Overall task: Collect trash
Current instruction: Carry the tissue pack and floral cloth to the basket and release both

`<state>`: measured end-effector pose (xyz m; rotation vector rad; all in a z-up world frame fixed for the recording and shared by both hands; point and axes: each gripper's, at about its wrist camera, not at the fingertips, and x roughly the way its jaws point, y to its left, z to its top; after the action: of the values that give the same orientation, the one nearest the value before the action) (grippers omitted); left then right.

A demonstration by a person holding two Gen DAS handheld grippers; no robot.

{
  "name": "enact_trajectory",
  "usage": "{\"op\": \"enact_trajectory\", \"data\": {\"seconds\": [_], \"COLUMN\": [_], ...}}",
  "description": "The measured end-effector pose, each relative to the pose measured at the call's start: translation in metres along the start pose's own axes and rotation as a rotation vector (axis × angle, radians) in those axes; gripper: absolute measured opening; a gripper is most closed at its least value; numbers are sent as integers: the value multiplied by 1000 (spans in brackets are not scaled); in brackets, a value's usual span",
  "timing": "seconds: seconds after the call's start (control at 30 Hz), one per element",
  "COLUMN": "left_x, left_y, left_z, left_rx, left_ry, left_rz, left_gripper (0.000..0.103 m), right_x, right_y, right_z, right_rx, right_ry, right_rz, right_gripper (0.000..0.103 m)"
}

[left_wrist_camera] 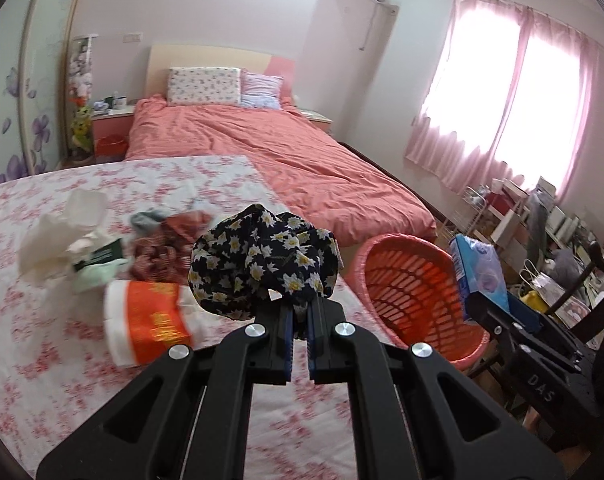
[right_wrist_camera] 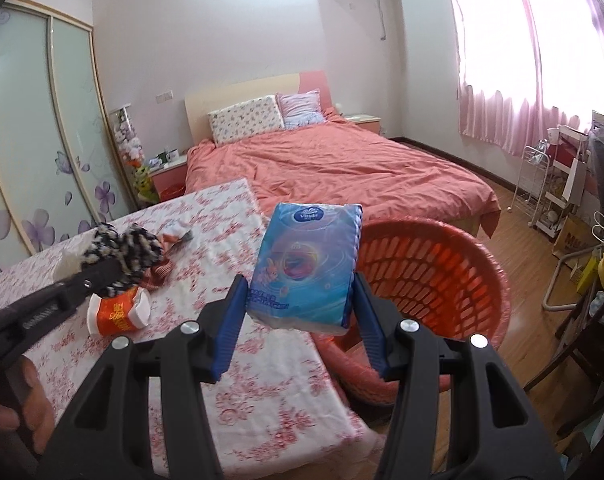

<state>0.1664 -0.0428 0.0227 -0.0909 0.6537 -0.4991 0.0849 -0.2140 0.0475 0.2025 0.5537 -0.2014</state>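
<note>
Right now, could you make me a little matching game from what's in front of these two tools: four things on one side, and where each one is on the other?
Things:
1. dark flowered cloth
2. blue tissue pack
3. orange-and-white pack
4. orange basket

Places:
A. lying on the flowered tablecloth
B. pinched in the left tool
C. beside the table's right edge, open and tilted
D. held between the fingers of the right tool

Pairs: 1-B, 2-D, 3-A, 4-C
</note>
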Motion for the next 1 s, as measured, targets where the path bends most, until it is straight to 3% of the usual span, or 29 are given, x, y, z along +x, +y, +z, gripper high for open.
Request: {"op": "enact_trajectory", "data": {"seconds": [1.0], "left_x": [81], "left_y": [-97], "left_z": [-3], "left_rx": [126], "left_ry": [111], "left_rz": [-196], "left_gripper": [5], "right_x": [28], "right_y": [-94], "right_z": [1], "right_rx": [135], "right_ry": [-24], "right_rz": [-110], "right_gripper": [52]}}
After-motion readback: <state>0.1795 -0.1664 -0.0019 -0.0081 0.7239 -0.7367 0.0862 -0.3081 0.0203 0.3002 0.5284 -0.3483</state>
